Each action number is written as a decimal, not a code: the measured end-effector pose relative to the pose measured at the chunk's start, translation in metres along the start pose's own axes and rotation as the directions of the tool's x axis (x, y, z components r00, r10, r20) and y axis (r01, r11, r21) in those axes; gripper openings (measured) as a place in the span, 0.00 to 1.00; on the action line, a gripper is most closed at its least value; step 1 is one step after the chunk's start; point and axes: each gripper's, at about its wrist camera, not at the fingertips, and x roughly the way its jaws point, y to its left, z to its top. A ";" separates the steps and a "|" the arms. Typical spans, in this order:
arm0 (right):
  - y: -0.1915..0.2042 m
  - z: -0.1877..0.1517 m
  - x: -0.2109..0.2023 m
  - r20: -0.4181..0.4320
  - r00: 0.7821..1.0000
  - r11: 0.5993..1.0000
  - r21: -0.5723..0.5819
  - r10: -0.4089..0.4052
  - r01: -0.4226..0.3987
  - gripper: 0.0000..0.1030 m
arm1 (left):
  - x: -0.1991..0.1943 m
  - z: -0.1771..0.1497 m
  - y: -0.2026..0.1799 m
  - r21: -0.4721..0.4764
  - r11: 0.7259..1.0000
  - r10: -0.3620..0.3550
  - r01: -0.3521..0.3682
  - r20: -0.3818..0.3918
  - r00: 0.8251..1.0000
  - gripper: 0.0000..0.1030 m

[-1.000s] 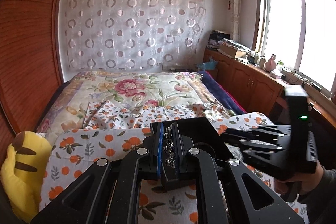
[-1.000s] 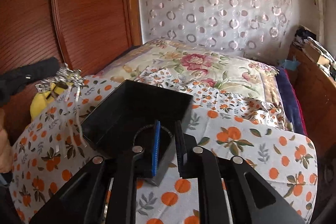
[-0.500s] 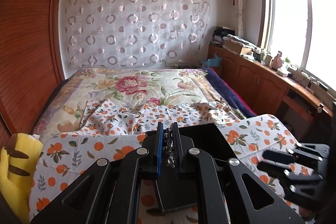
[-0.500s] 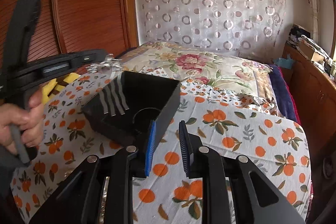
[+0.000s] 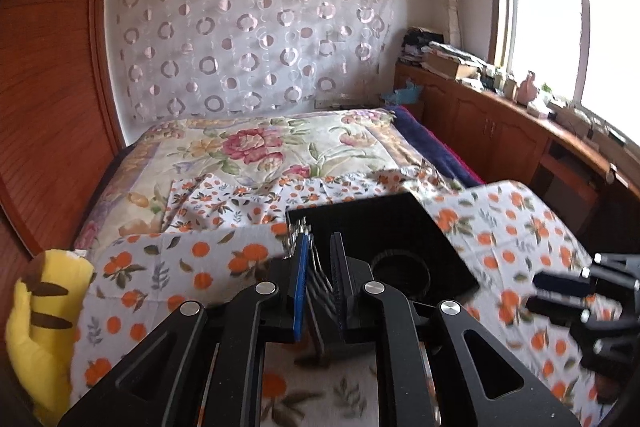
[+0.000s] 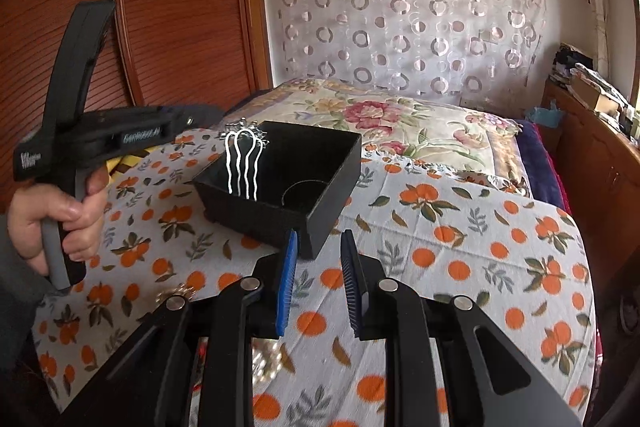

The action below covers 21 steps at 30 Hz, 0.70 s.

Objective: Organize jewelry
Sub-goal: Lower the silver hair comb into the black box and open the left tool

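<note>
A silver hair comb (image 6: 242,163) hangs prongs down over the open black box (image 6: 320,163) on the orange-print cloth. Its flowered head sits at the tip of my left gripper (image 6: 208,119), which a person's hand (image 6: 60,219) holds at the left. In the left wrist view the left gripper (image 5: 320,247) has its jaws opening a little, with the comb's prongs (image 5: 318,275) between them above the box (image 5: 384,227). My right gripper (image 6: 319,247) stands open just short of the box's near corner, with nothing between its pads. It also shows at the right (image 5: 560,295).
A dark ring shape (image 5: 400,267) lies on the box floor. Gold-coloured jewelry pieces (image 6: 180,293) and beads (image 6: 268,359) lie on the cloth near my right gripper. A yellow plush toy (image 5: 40,319) sits at the left. The floral quilt (image 5: 260,151) lies behind, wooden cabinets (image 5: 500,131) at the right.
My right gripper let go of the box's near edge and drew back from it. The left gripper carried the comb over the box and sank a little; its jaws parted slightly.
</note>
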 end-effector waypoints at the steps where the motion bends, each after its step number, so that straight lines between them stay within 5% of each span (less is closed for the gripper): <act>1: 0.001 -0.002 -0.004 0.002 1.000 1.000 0.004 0.001 -0.001 0.24 | -0.005 -0.004 -0.001 0.007 1.000 -0.001 0.001 -0.003 1.000 0.10; 21: 0.027 -0.072 -0.048 -0.044 0.999 0.998 0.065 0.007 -0.004 0.30 | -0.065 -0.090 -0.025 -0.002 0.988 -0.154 0.155 -0.115 0.981 0.19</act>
